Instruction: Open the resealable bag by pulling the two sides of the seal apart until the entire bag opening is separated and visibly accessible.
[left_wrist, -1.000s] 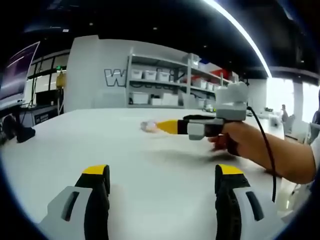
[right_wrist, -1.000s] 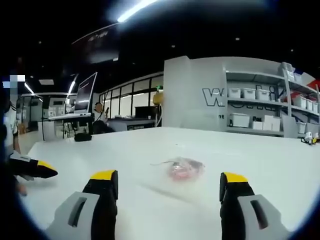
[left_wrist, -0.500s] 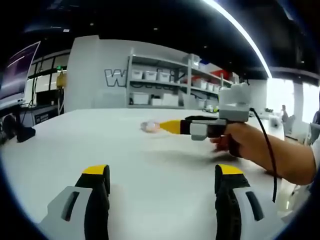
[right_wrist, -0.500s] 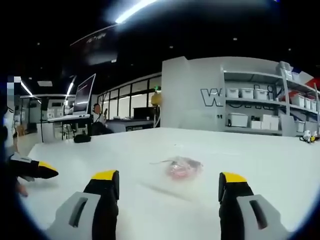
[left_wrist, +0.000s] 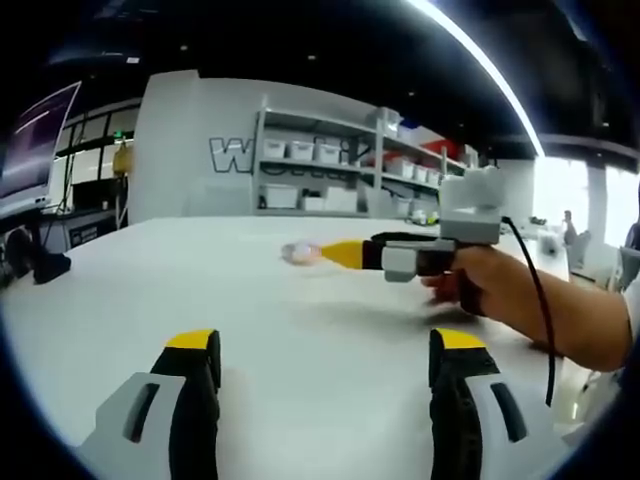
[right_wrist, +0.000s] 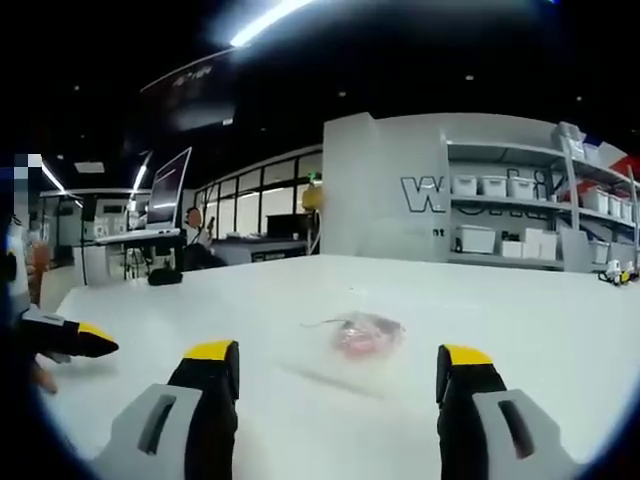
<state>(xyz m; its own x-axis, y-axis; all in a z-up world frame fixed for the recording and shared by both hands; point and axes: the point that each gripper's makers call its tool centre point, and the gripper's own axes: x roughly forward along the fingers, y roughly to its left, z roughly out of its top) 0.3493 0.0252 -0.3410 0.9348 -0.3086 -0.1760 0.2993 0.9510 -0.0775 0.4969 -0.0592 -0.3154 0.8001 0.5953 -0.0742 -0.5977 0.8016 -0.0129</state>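
Left gripper view: the left gripper (left_wrist: 325, 365) is held with jaws apart and empty over the white table (left_wrist: 300, 330); the right gripper (left_wrist: 345, 253) is seen at 1 o'clock, its tip just beside the resealable bag (left_wrist: 296, 251). Right gripper view: jaws are apart, nothing between them, and the bag lies flat at 12 o'clock, well apart. It is judged light, soft and slippery; the seal's two lips should be pinched separately.
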